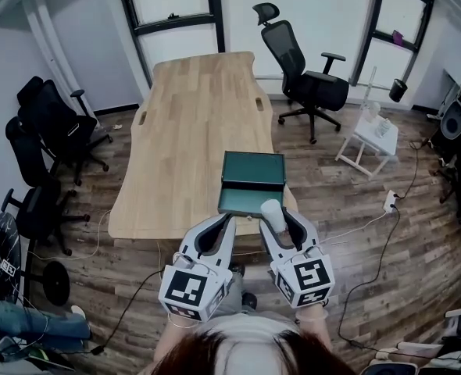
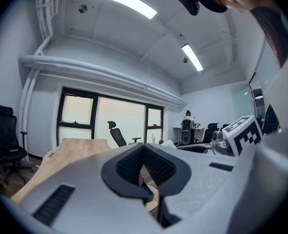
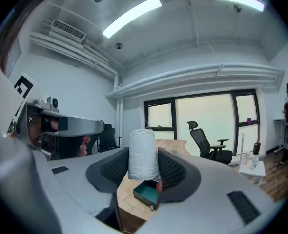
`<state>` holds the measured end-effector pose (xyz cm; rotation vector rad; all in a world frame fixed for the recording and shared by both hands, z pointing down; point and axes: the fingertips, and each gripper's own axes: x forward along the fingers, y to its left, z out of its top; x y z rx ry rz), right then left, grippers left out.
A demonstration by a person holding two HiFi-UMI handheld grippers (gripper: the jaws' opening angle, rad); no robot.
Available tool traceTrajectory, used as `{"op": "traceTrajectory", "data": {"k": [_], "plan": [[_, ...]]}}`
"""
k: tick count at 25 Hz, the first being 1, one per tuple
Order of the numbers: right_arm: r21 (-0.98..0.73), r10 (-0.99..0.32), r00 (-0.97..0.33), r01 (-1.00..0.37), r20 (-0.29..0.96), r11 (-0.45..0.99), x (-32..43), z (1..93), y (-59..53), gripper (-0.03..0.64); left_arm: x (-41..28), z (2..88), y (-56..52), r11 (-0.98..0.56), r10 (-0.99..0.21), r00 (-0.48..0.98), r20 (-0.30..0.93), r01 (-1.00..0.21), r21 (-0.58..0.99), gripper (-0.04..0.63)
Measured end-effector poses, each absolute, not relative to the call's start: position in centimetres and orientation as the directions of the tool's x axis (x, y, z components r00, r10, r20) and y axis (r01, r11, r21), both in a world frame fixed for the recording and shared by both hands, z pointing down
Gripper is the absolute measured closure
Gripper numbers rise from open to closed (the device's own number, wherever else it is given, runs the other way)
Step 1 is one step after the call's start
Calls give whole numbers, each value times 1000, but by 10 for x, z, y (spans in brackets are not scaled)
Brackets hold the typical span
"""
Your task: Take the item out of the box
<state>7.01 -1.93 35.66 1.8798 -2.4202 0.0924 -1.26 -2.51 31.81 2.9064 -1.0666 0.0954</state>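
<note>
A dark green box (image 1: 251, 182) lies open on the wooden table (image 1: 191, 131), close to its near edge, with its lid folded back. My right gripper (image 1: 279, 209) is shut on a white cylindrical roll (image 1: 273, 217), held upright just in front of the box. In the right gripper view the roll (image 3: 143, 154) stands between the pads, above the empty-looking box (image 3: 147, 194). My left gripper (image 1: 229, 219) hovers beside it at the table's edge. Its jaws meet, shut with nothing in them (image 2: 144, 150). A sliver of the box (image 2: 146, 191) shows below them.
Black office chairs stand at the left (image 1: 55, 127) and at the far right (image 1: 305, 80) of the table. A small white side table (image 1: 369, 139) is at the right. Cables and a power strip (image 1: 388, 201) lie on the wooden floor.
</note>
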Motion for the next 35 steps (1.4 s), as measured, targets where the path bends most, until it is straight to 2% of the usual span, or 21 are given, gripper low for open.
{"op": "traceTrajectory", "data": {"k": [12, 17, 21, 35], "plan": [[35, -972, -234, -971, 21, 235, 70, 330, 4, 422, -8, 314, -13, -770, -636, 770, 50, -637, 15, 588], [6, -969, -238, -971, 67, 239, 66, 329, 18, 422, -9, 319, -11, -773, -632, 773, 51, -634, 33, 588], [27, -973, -230, -973, -14, 230, 69, 317, 20, 422, -7, 315, -13, -774, -631, 775, 38, -632, 42, 588], [38, -972, -227, -974, -64, 225, 66, 302, 34, 422, 4, 306, -3, -798, -601, 799, 10, -601, 33, 588]]}}
